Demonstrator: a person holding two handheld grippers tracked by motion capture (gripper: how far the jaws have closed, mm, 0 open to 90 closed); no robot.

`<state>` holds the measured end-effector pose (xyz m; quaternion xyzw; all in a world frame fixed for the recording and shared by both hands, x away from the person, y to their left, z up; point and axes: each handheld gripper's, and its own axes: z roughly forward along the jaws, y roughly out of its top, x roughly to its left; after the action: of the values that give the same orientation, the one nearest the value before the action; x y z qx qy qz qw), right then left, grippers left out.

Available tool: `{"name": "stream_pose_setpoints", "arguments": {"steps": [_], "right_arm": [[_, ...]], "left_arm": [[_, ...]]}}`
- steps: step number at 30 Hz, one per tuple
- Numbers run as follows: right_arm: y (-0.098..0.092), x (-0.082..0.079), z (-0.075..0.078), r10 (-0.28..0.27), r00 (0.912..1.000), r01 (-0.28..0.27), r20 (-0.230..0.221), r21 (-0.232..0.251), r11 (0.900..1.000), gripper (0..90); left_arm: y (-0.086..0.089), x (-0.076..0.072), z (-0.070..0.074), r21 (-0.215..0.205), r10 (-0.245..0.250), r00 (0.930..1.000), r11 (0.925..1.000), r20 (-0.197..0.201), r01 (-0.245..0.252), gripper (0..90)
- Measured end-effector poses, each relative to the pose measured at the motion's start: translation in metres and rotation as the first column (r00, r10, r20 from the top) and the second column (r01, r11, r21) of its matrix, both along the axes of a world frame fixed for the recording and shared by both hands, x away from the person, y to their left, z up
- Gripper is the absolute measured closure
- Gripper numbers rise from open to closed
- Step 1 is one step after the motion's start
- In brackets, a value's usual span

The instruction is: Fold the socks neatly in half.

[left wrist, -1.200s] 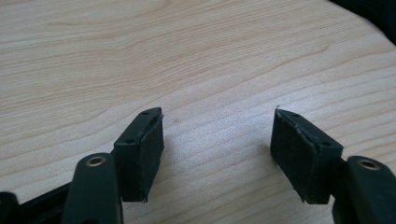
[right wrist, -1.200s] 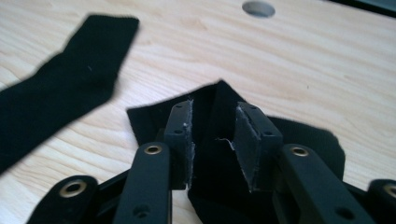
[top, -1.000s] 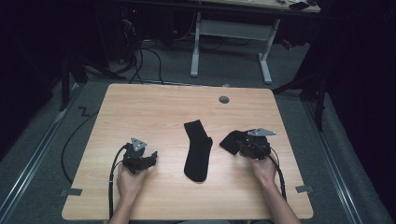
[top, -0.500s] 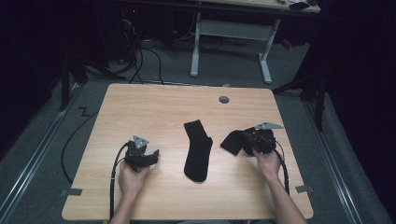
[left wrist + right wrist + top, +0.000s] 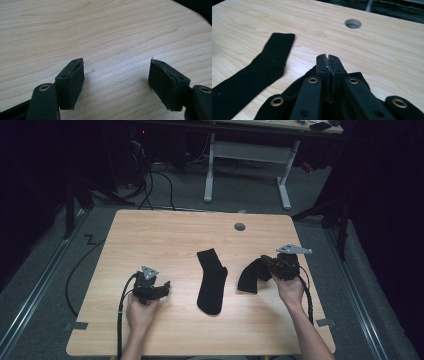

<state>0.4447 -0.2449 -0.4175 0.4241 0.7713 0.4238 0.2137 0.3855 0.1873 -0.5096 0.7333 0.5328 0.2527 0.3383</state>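
A black sock point(image 5: 250, 276) is pinched in the closed right gripper point(image 5: 270, 266) near the desk's point(image 5: 165, 235) right edge. The left gripper point(image 5: 162, 290), its jaws having just been opening, is held wide and empty near the front left corner. A second sock point(image 5: 211, 280) lies flat mid-desk.

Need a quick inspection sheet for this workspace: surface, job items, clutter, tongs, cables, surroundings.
Surface: light wooden table with a round grommet hole.
Job's things: flat black sock lying mid-table; second black sock bunched at the right tongs.
Clutter: nothing seen.
Grippers: left tongs open over bare wood, jaws just been opening, nothing between them; right tongs shut on the second black sock.
Cables: one trails from each tool; more lie on the floor.
Surroundings: dark room, white desk frame behind.
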Motion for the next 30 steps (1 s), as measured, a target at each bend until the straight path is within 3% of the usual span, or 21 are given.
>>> {"name": "stream_pose_setpoints", "arguments": {"steps": [3,5,10,11,12,16,20,30], "right_arm": [[0.005,0.011,-0.003,0.040,0.9986,-0.041,-0.034,-0.008,0.999,87.9],[0.010,0.013,-0.004,0.049,0.9982,-0.049,-0.035,-0.012,0.999,87.9],[0.023,0.009,0.004,0.083,0.9965,-0.083,-0.009,-0.009,0.996,87.9],[0.028,0.009,0.008,0.095,0.9955,-0.095,-0.006,-0.041,0.995,87.9],[0.029,0.009,0.011,0.104,0.9946,-0.104,-0.009,-0.043,0.994,87.9],[0.032,0.012,0.020,0.112,0.9937,-0.112,-0.002,-0.039,0.993,87.9],[0.036,0.017,0.033,0.107,0.9942,-0.107,0.010,-0.015,0.994,87.9],[0.049,0.012,0.051,0.132,0.9910,-0.132,0.022,-0.007,0.991,87.9]], "left_arm": [[-0.002,0.000,0.000,0.003,-0.040,0.9992,0.9992,-0.002,0.040,28.3],[-0.002,0.000,0.000,0.004,-0.055,0.9985,0.9985,-0.002,0.055,28.3],[-0.002,0.000,0.000,0.001,-0.045,0.9990,0.9990,-0.002,0.045,28.6],[-0.001,0.000,0.000,-0.004,-0.034,0.9994,0.9994,-0.003,0.034,29.4],[0.000,0.001,0.000,-0.011,-0.031,0.9995,0.9994,-0.004,0.031,29.7],[0.002,0.001,0.000,-0.028,-0.027,0.9996,0.9992,-0.004,0.027,29.7],[-0.002,0.000,0.000,0.003,-0.057,0.9984,0.9984,-0.002,0.057,28.8],[-0.002,0.000,0.000,0.002,-0.057,0.9984,0.9984,-0.002,0.057,28.9]]}}
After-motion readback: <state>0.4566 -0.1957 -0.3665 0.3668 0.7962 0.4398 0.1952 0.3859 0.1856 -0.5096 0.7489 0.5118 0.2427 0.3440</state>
